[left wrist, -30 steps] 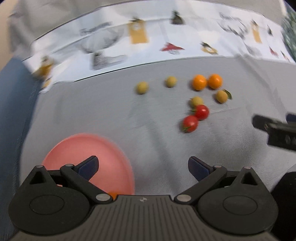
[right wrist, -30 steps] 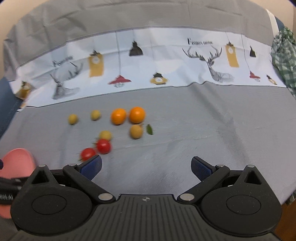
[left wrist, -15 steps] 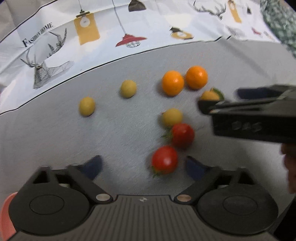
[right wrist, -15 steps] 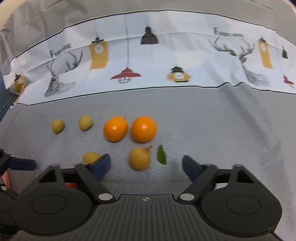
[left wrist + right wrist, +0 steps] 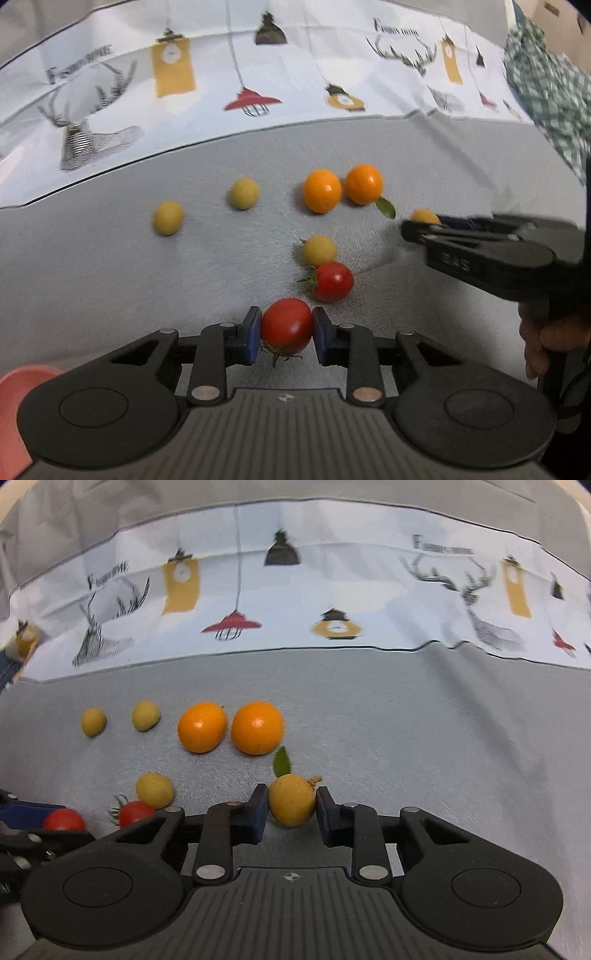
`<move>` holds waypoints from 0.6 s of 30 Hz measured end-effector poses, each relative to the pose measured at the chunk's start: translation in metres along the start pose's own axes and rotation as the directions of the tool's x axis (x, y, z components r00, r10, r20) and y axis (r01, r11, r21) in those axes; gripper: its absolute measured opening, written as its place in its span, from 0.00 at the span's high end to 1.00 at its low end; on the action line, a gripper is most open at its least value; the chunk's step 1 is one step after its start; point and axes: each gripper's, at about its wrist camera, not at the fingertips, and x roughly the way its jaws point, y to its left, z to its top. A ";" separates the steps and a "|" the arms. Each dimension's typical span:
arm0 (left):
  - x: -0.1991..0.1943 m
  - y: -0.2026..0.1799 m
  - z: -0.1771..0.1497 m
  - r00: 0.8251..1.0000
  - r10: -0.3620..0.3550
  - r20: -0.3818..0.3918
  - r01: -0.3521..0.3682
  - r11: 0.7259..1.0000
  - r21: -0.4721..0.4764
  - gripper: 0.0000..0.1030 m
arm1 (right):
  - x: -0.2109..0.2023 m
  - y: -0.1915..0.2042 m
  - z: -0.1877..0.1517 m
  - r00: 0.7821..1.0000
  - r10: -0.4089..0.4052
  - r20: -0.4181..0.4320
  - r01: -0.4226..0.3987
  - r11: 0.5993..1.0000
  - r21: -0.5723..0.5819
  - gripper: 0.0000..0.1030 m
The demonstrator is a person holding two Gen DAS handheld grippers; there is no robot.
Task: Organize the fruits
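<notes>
Both grippers, spread wide half a second ago, are now pinching fruit. The left gripper [image 5: 287, 334] is pressing its pads onto a tomato [image 5: 287, 325]; the right gripper [image 5: 290, 808] is squeezing a yellow fruit [image 5: 291, 799] beside a leaf [image 5: 281, 761]. Both fruits are sitting mid-cloth [image 5: 110, 277], apparently not yet lifted, so sorting is likely just beginning. Both tools are reaching low and forward, nearly level with the cloth. A pink plate [image 5: 14, 417] is peeking in at the near left edge.

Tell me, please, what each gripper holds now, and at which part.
Left gripper: a red tomato, pinched across its sides. Right gripper: a yellow fruit, between the fingers at its sides.
</notes>
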 end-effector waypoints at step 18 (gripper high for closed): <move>-0.203 0.035 -0.104 0.987 0.152 0.056 -0.134 0.961 -0.243 0.69 | -0.191 0.072 -0.044 0.985 0.161 0.066 -0.155 0.984 -0.086 0.72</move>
